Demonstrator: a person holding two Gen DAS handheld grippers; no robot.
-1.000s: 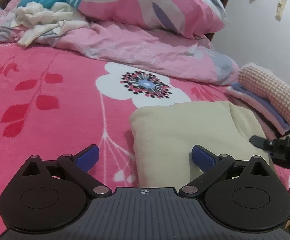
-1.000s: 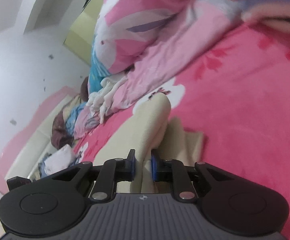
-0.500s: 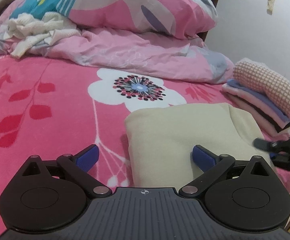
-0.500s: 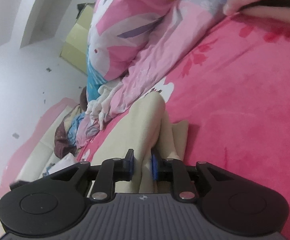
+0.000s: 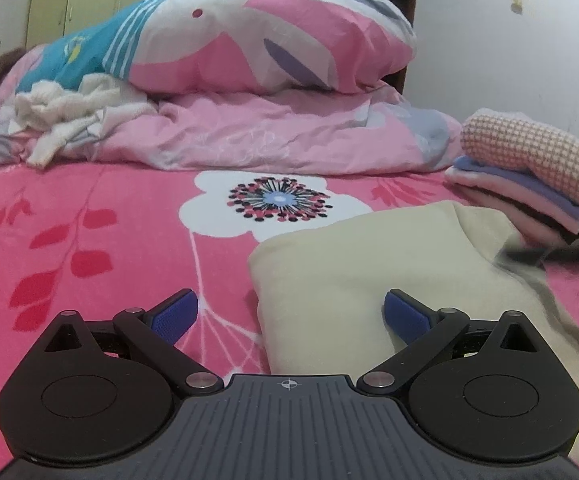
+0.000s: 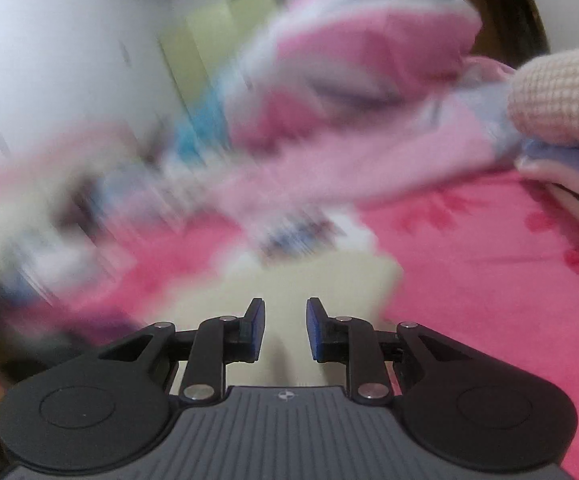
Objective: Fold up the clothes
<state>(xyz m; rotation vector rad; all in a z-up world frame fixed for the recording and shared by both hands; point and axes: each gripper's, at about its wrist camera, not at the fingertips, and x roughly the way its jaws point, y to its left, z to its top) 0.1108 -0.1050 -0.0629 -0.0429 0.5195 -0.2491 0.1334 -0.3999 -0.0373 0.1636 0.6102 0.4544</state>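
From the left wrist, the left gripper (image 5: 289,316) hovers with jaws wide apart over the near edge of the folded cream garment (image 5: 353,276) on the pink bed (image 5: 89,216), probably ready to square it. The finished stack (image 5: 529,184) sits by the bed's far right edge.

The right wrist view is blurred: the right gripper (image 6: 285,328) has its jaws narrowly apart and closing, cream cloth (image 6: 309,280) beneath them, nothing pinched.

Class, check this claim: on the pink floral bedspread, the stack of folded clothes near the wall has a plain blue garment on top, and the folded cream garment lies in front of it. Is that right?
One detail is wrong. The left wrist view shows the stack of folded clothes topped by a pink-and-white checked knit garment, not a plain blue one. The folded cream garment does lie in front of it on the pink floral bedspread.
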